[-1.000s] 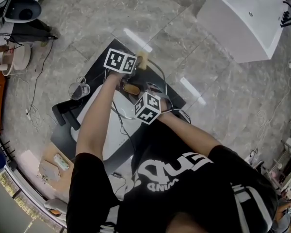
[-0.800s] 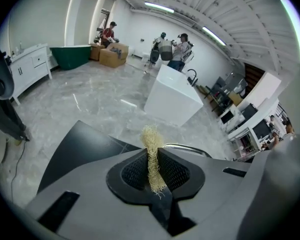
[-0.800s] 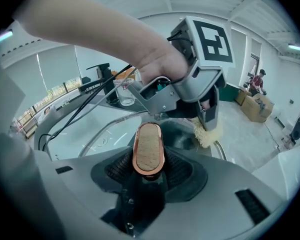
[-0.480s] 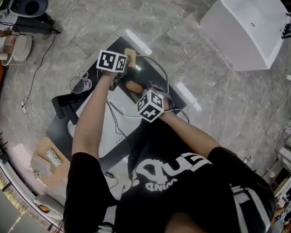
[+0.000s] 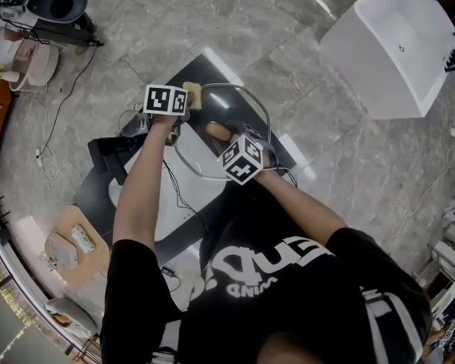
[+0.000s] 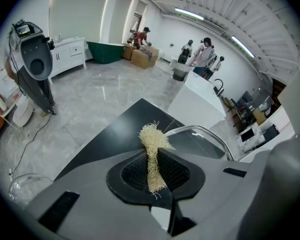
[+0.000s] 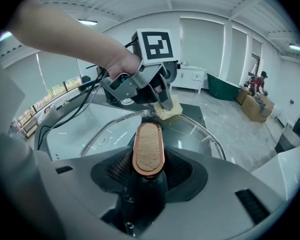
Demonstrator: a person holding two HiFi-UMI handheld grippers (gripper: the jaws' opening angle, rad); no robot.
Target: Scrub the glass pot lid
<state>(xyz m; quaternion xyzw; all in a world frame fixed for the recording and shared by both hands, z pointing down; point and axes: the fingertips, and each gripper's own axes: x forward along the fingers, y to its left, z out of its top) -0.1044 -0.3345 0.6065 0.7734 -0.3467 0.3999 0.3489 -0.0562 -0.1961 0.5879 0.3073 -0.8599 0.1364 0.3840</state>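
Right tongs [image 7: 148,160] are clenched on the knob [image 7: 148,143] at the ctr of the glass pot lid [image 7: 195,131]. The oval knob, wood face w/ a copper-coloured band, sits btwn the two ribbed pads [image 7: 119,169], and its flat face is turned toward that camera. From the knob the glass spreads away to the lid's far rim, where the metal band curves round. In the head view you come at the lid from its near side, w/ the marker cube just short of the knob.

Left tongs [image 6: 152,156] are clamped on a pale fibre scrub pad [image 6: 151,134]. It's squeezed thin btwn the pads, w/ a frayed tuft sticking out past the tips. In the right gripper view the pad sits on the lid's far rim, approx. opposite the knob and looking in contact w/ the glass edge. From the head view that spot is the lid's far-left rim. In the left gripper view the rim arcs off just right of the tuft. Your left forearm [image 7: 75,34] crosses above the lid's left side.

Under the lid is the dark tabletop [image 6: 120,126], which shows beyond the far rim. A white panel [image 7: 65,126] lies below the lid's near-left part, seen partly through the glass. The lid looks tipped toward you. Can't tell whether its rim rests on anything.
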